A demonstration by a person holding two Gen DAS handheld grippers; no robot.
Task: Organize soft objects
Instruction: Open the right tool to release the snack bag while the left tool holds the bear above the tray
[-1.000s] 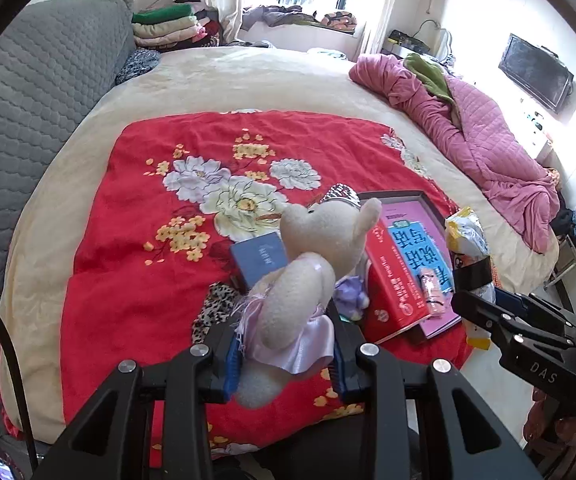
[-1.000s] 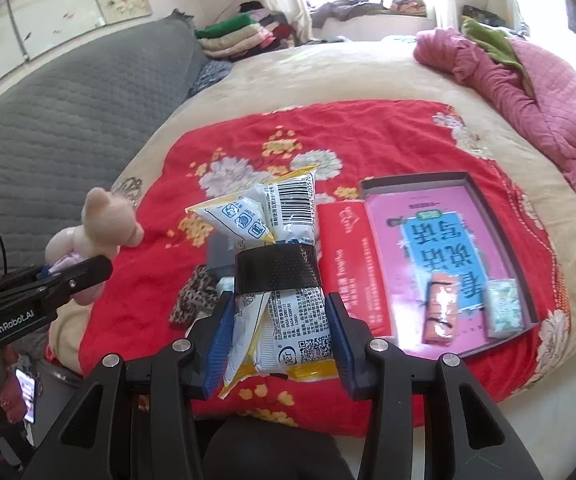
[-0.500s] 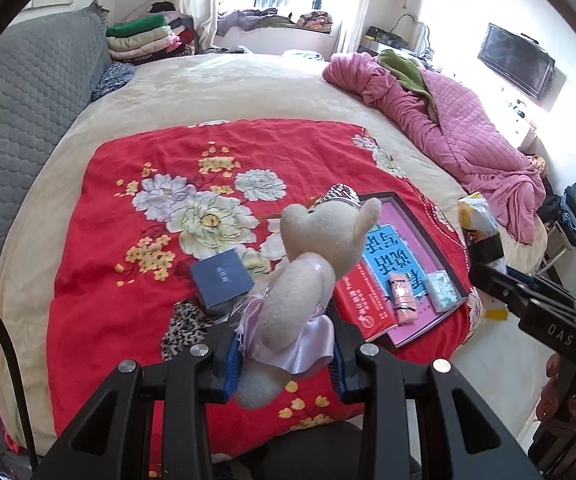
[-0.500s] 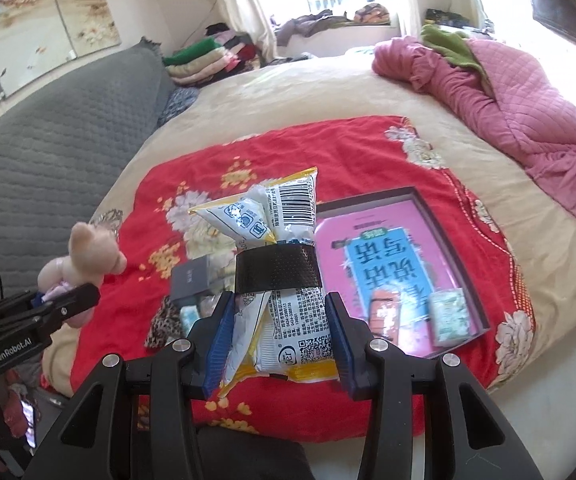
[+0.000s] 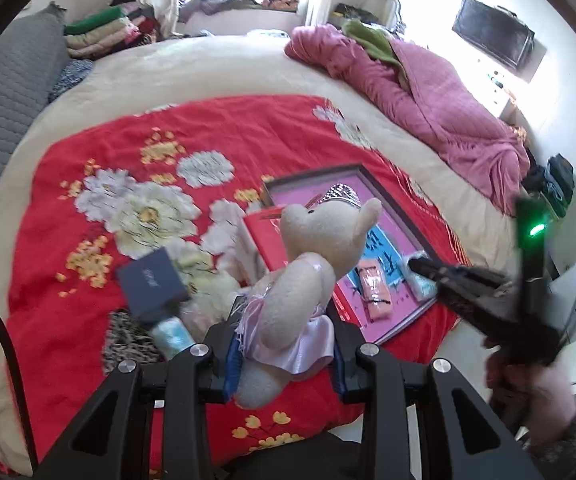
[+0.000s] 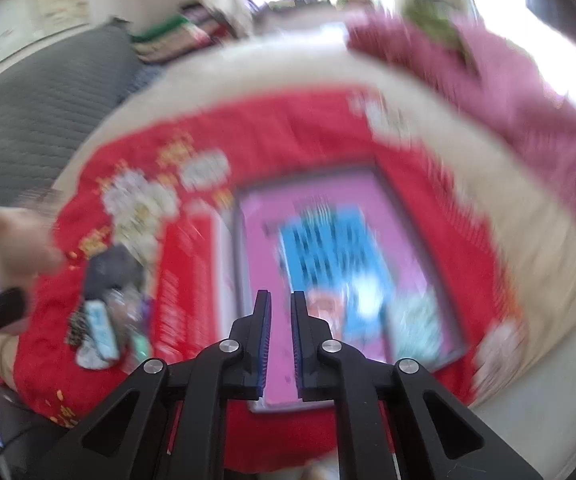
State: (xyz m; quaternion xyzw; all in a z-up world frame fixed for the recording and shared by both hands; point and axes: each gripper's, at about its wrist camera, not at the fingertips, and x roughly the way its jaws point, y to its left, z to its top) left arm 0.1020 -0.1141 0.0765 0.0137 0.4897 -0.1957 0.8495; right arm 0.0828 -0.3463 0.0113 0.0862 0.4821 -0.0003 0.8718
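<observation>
The far half of the red floral blanket is left bare, so passage there is unobstructed. The near part is crowded: a dark-rimmed tray, a red book just beside it, a navy box and small packets.

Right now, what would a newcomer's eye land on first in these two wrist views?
First the cream plush bear in a lilac skirt, clamped in the left gripper and rising in front of everything else. Behind it spreads the red floral blanket on the bed, with a dark-framed tray holding a pink and blue book to the bear's right. In the blurred right wrist view, the right gripper stands shut and empty above that tray.
</observation>
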